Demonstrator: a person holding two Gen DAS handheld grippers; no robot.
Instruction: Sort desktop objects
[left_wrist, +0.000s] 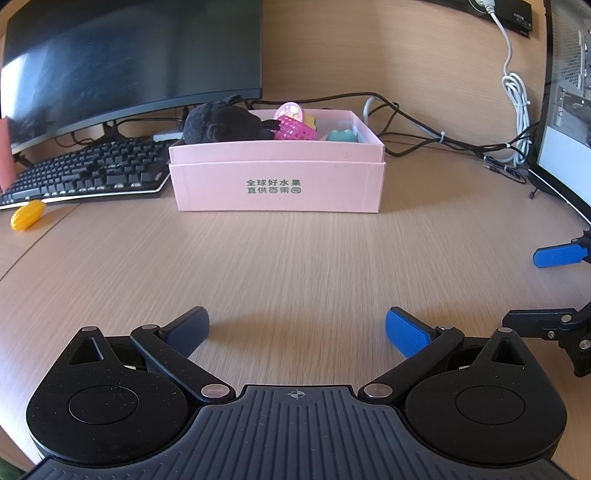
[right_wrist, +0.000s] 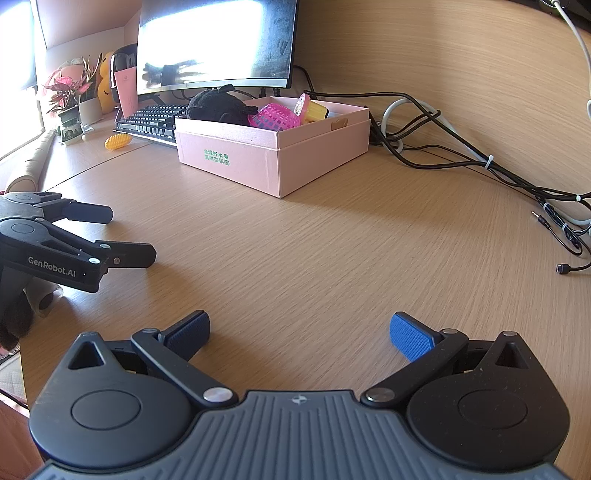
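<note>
Wide wooden desk (left_wrist: 295, 258) fills both views, and the pink box (left_wrist: 277, 177) is our landmark. Behind the box on its left, the dark monitor (left_wrist: 129, 62); beside the box on the left, the black keyboard (left_wrist: 88, 173). Inside the box, a black plush toy (left_wrist: 225, 123) hangs over its left rim, with a pink mesh basket (left_wrist: 293, 129) right next to it. Well in front of the box, left gripper (left_wrist: 297, 334) and right gripper (right_wrist: 300, 334) hover over bare wood, jaws on both spread wide, gripping nothing. Left of the box, past the keyboard's front edge, a small yellow ridged toy (left_wrist: 27, 215) lies alone on the desk.
</note>
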